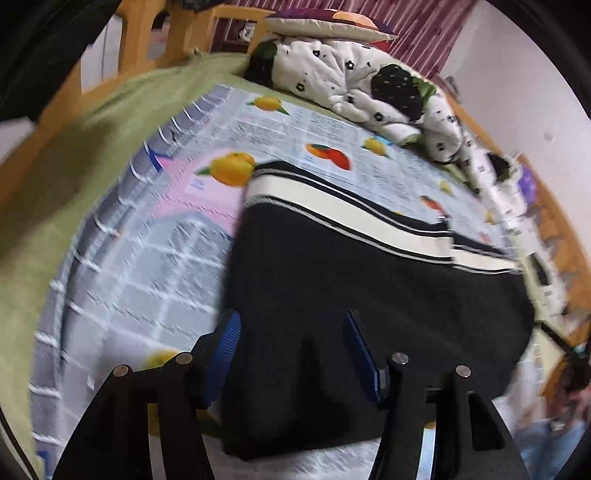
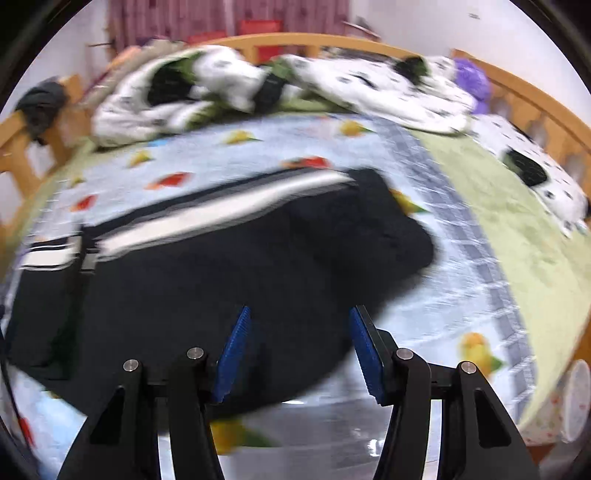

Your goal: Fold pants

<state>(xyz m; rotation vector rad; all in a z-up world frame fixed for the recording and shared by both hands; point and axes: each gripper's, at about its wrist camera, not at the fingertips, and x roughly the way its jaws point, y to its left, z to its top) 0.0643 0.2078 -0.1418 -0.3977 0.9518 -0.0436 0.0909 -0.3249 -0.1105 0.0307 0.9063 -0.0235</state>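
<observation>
The black pants (image 1: 369, 288), with a white side stripe (image 1: 332, 206) edged in thin lines, lie folded on the fruit-print sheet (image 1: 155, 266). In the left wrist view my left gripper (image 1: 293, 350) hovers over their near left end, open, blue pads (image 1: 225, 354) apart with black cloth showing beneath the gap, not pinched. In the right wrist view the same pants (image 2: 221, 266) spread leftward, and my right gripper (image 2: 300, 350) stands open over their near right edge. Nothing is clamped between its blue pads (image 2: 365, 354). Both views are motion-blurred.
A rumpled white quilt with black flowers (image 1: 351, 81) (image 2: 332, 85) and a pillow (image 1: 325, 22) lie at the far side of the bed. A green blanket (image 1: 66, 166) (image 2: 498, 206) borders the sheet. A wooden bed rail (image 2: 517, 85) runs around the mattress.
</observation>
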